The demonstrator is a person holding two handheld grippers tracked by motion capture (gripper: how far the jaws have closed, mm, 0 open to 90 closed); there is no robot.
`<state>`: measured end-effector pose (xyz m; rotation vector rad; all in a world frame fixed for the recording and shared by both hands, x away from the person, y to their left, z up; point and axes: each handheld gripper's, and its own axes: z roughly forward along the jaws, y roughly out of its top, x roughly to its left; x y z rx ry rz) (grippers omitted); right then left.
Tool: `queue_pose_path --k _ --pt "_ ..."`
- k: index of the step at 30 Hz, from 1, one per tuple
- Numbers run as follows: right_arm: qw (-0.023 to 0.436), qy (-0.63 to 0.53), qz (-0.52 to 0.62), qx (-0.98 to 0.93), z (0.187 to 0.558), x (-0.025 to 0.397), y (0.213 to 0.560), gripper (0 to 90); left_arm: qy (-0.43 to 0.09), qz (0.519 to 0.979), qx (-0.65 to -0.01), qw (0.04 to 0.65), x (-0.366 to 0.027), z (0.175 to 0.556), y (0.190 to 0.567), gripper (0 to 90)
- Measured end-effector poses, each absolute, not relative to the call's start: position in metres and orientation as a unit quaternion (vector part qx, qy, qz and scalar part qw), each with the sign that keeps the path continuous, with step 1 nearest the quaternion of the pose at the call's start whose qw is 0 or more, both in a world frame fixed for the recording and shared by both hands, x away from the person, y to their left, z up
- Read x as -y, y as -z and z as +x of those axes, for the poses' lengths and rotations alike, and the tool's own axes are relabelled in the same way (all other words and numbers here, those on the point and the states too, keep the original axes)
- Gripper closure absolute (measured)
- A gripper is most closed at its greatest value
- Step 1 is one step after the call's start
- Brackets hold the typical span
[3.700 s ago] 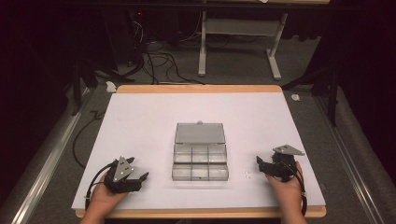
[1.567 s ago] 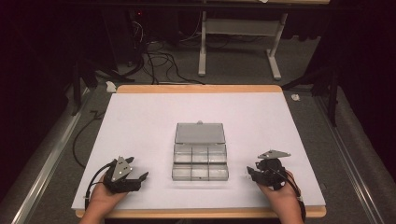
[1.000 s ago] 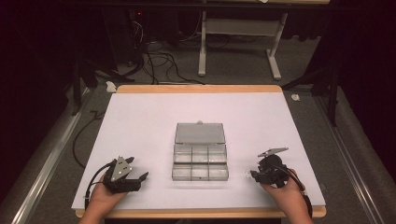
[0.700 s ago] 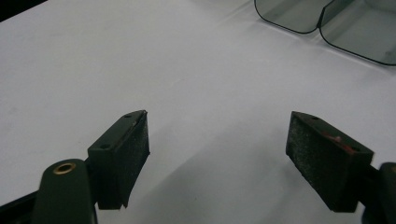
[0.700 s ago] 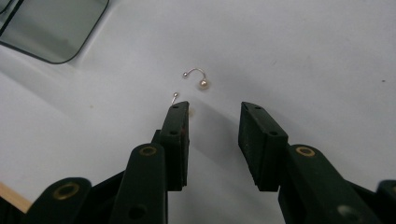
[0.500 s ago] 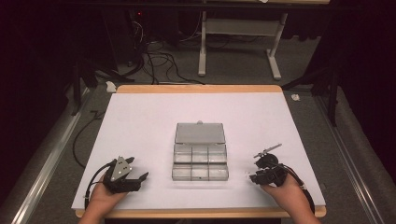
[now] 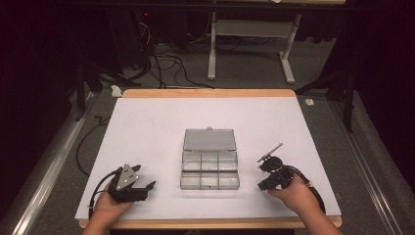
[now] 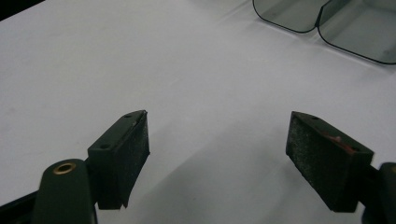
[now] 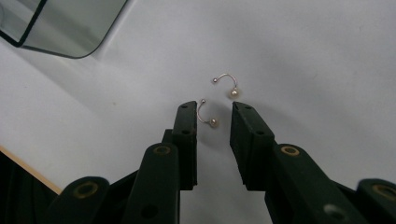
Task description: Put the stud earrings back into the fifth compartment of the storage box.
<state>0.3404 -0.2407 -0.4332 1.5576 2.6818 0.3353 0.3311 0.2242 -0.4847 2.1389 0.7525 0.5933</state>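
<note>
The right gripper (image 9: 213, 112) is hanging low over the white table sheet (image 9: 327, 56) with its jaws a narrow gap apart, straddling a small pearl earring (image 9: 206, 115) that is lying flat on the sheet between the tips, not yet clamped. The main risk is sitting right there: the earring's thin wire hook is resting close against the left pad, so if the jaws are closing off-centre, one pad is likely pushing the piece sideways or flicking it out instead of pinching it. Because the wire is lying flat and is so fine, the pads may also be closing above it and coming up with nothing. Just beyond the tips a second pearl earring (image 9: 227, 86) is lying near the first, and a forward nudge could be knocking it away or catching both at once. Farther off, the clear compartment box (image 7: 209, 158) is sitting open in the middle of the table (image 7: 147, 122), so a loose grip risks dropping the earring short of a compartment. At the far side, the left gripper (image 8: 217, 149) is resting over bare sheet with jaws wide apart, holding nothing.
</note>
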Motion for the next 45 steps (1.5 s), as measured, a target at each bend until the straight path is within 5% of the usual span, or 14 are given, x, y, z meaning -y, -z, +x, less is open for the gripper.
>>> queue_pose_path --k 11,15,45 --pt "0.010 -0.078 0.488 -0.869 0.347 0.229 0.438 77.9 -0.232 0.841 -0.295 0.388 -0.224 0.331 0.485 22.0" --pt "0.007 -0.066 0.477 -0.876 0.347 0.224 0.437 86.0 -0.233 0.842 -0.295 0.388 -0.224 0.331 0.485 22.0" --pt "-0.002 -0.068 0.460 -0.885 0.357 0.205 0.400 86.3 -0.232 0.841 -0.295 0.390 -0.224 0.331 0.485 21.9"
